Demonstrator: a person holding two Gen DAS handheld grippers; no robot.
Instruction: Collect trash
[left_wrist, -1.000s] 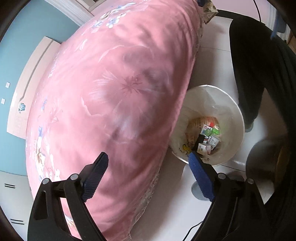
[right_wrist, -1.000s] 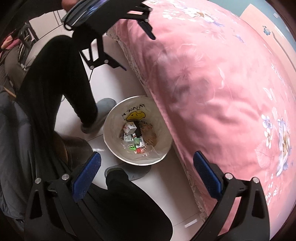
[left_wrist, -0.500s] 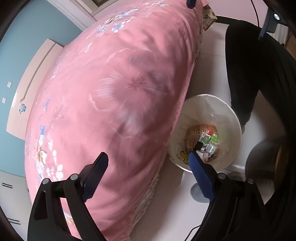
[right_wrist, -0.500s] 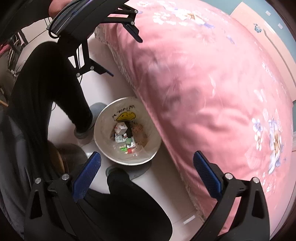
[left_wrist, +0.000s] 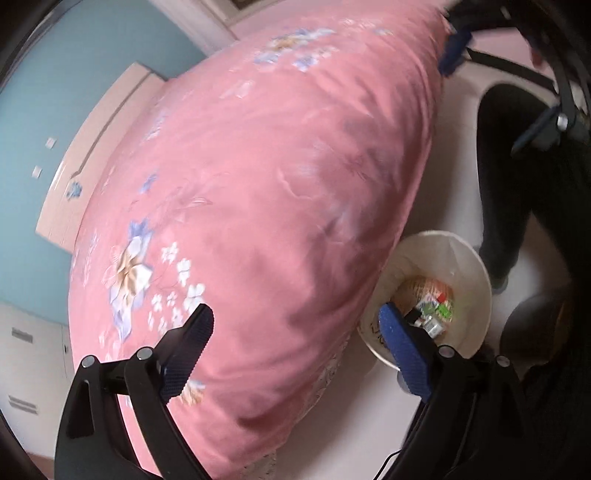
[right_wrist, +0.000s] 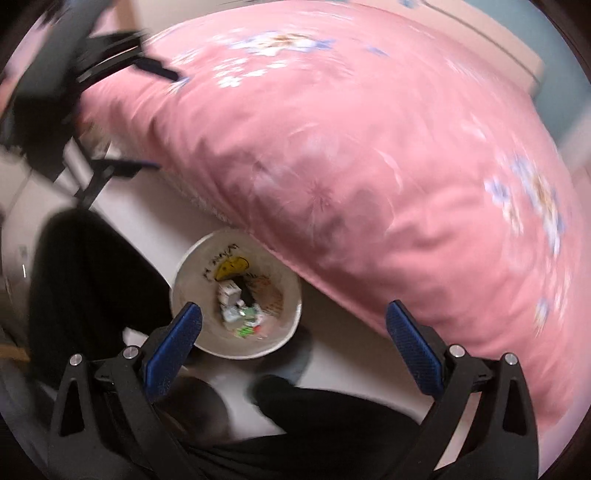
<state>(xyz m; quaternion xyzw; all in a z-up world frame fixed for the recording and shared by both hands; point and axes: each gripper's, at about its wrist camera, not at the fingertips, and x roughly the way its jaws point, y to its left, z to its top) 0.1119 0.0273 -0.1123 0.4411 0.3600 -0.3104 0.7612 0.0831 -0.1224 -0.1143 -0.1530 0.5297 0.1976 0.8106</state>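
A white trash bin (left_wrist: 476, 280) (right_wrist: 188, 269) stands on the floor against the bed's edge, with several small boxes and wrappers (left_wrist: 430, 314) (right_wrist: 240, 302) lying in it. My left gripper (left_wrist: 295, 325) is open and empty, high above the pink bedspread, its right finger over the bin's near rim. My right gripper (right_wrist: 291, 317) is open and empty too, high over the floor with the bin between and beyond its fingers. The left gripper (right_wrist: 140, 118) also shows blurred at the upper left of the right wrist view.
A bed with a pink flowered cover (left_wrist: 258, 184) (right_wrist: 369, 147) fills most of both views. A person's legs in dark trousers (left_wrist: 517, 166) (right_wrist: 85, 273) stand on the pale floor (right_wrist: 351, 362) beside the bin. A blue wall and light headboard (left_wrist: 92, 147) lie beyond.
Both grippers have risen and swung toward the bed; the bin looks smaller and lower in each view. Both stay open and empty, and the frames now are motion-blurred.
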